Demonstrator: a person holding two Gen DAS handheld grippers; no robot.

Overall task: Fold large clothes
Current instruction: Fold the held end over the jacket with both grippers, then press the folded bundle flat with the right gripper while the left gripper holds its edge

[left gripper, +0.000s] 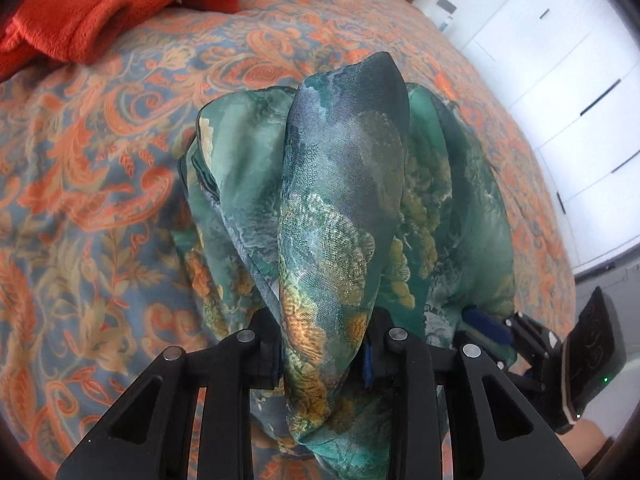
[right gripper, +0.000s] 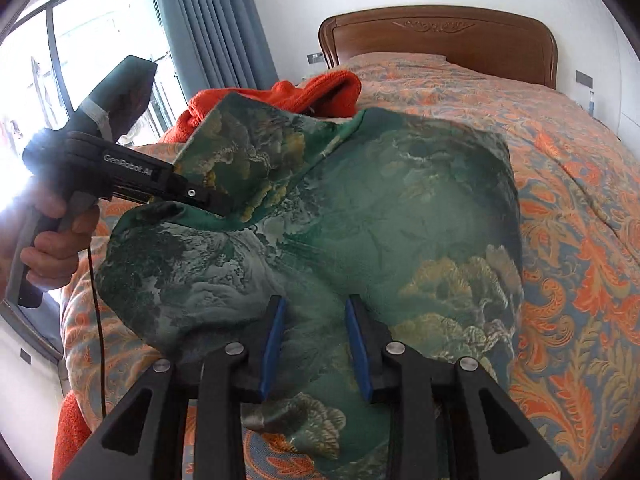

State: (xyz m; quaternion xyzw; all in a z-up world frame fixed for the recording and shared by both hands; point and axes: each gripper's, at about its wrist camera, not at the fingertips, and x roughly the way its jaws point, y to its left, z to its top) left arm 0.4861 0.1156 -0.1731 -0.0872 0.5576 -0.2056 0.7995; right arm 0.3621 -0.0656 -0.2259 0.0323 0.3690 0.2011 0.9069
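Left wrist view shows our left gripper pinching a thick bunch of the shiny green cloth with gold and grey cloud pictures. The two black fingers press on the bunch from both sides, and the cloth puffs up between them and hangs down in front. This green cloth lies on the bed cover with orange and blue leaf swirls. A fuzzy red blanket sits bunched up at the far corner of the bed, well apart from the cloth here. At the right edge we see our right gripper close to the cloth edge. Right wrist view shows our right gripper with its blue pads apart and the green cloth spread flat under them, so it holds nothing. Over on the left, our left gripper lifts a corner of the cloth up. A brown wooden headboard stands at the far end of the bed.
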